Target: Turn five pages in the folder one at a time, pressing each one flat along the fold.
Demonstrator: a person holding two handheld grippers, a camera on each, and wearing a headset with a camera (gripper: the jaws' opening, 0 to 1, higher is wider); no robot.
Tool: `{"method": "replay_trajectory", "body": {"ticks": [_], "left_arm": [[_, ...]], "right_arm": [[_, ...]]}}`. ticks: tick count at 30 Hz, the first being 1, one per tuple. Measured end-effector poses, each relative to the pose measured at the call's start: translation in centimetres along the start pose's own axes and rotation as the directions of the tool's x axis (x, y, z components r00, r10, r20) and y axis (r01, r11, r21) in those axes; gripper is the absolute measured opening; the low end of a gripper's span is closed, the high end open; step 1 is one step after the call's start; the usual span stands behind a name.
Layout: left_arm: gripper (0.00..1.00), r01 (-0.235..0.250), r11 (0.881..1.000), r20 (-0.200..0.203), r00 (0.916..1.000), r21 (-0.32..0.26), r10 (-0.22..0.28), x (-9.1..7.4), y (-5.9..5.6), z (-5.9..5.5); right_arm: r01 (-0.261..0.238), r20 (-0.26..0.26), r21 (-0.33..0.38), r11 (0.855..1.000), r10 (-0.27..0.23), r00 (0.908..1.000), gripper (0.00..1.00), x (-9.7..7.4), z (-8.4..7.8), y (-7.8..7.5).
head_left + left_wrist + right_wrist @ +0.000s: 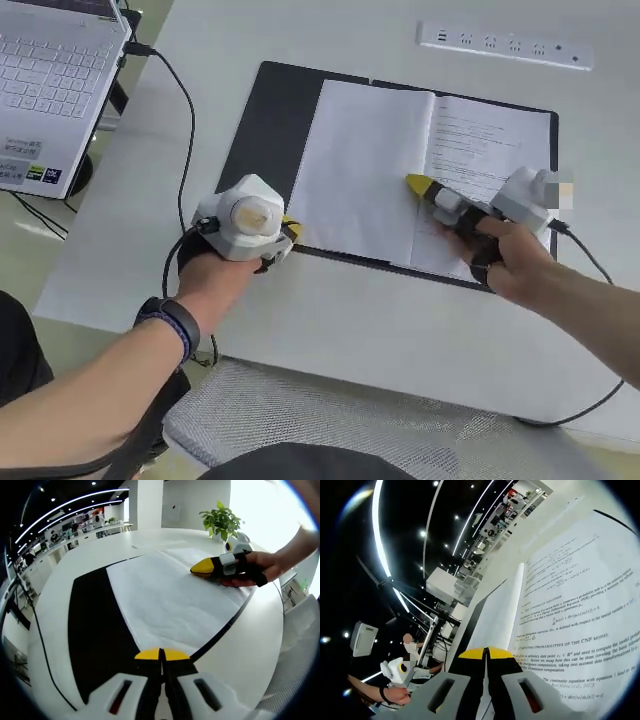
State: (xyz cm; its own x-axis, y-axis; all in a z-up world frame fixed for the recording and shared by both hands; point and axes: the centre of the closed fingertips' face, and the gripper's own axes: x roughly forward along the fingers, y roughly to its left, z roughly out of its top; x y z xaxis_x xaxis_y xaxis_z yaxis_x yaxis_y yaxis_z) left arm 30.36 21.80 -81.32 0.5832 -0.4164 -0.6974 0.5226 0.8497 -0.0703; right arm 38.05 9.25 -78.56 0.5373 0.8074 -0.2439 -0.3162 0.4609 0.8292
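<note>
- White-shelled left claw (289, 231): rounded plastic housing, black jaws, yellow tips (two dark slots in the shell, seen in the left gripper view).
- White-shelled right claw (417, 184): black middle, yellow pointed tips.
- Thin black cable (581, 246) at the right claw's rear.
- Black wristband (172, 322), purple-edged, on the left wrist.

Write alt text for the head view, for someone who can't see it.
A person's right gripper, jaws shut, lies on the open pages of a black folder near the fold; the left gripper, shut, sits at the folder's near edge on a white table.
</note>
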Motion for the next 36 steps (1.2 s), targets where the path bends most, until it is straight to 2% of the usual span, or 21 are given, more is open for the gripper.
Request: {"method": "replay_trajectory", "body": {"ticks": [2,4,9,22,25,30,33,36], "left_arm": [[0.00,-0.001,1.000,0.000,1.0000,-0.003,0.001,0.0,0.0,0.0],[0.00,-0.002,1.000,-0.001,1.0000,-0.002,0.002,-0.1,-0.1,0.0],[0.00,0.001,1.000,0.005,1.0000,-0.019,-0.001,-0.2,-0.1,0.0],[0.00,0.007,1.000,0.006,1.0000,-0.008,-0.007,-0.4,-0.2,-0.1],[0.00,0.009,1.000,0.006,0.9999,-0.008,-0.009,-0.5,-0.2,-0.1],[0.00,0.004,1.000,0.018,0.9998,-0.027,-0.004,-0.6,-0.2,-0.1],[0.00,0.005,1.000,0.014,0.9999,-0.026,-0.005,-0.6,-0.2,-0.1],[0.00,0.009,1.000,0.016,0.9998,-0.024,-0.008,-0.6,-0.1,-0.1]], "right_arm": [[-0.006,-0.015,-0.009,1.000,0.006,0.9999,0.00,-0.5,-1.0,0.6],[-0.009,-0.032,-0.016,1.000,0.009,0.9995,0.00,-0.8,-1.6,0.2],[-0.014,-0.059,-0.024,1.000,0.013,0.9982,0.00,-1.9,-3.7,1.3],[-0.009,-0.071,0.002,1.000,0.009,0.9974,0.00,-4.0,-6.6,2.7],[-0.004,-0.081,-0.007,1.000,0.004,0.9967,0.00,-4.3,-6.9,2.2],[0.016,-0.057,0.009,1.000,-0.016,0.9982,0.00,-4.4,-6.8,1.8],[0.028,-0.080,-0.020,0.999,-0.030,0.9963,0.00,-4.8,-7.5,1.5],[0.038,-0.073,0.000,0.999,-0.038,0.9966,0.00,-5.1,-7.8,1.2]]}}
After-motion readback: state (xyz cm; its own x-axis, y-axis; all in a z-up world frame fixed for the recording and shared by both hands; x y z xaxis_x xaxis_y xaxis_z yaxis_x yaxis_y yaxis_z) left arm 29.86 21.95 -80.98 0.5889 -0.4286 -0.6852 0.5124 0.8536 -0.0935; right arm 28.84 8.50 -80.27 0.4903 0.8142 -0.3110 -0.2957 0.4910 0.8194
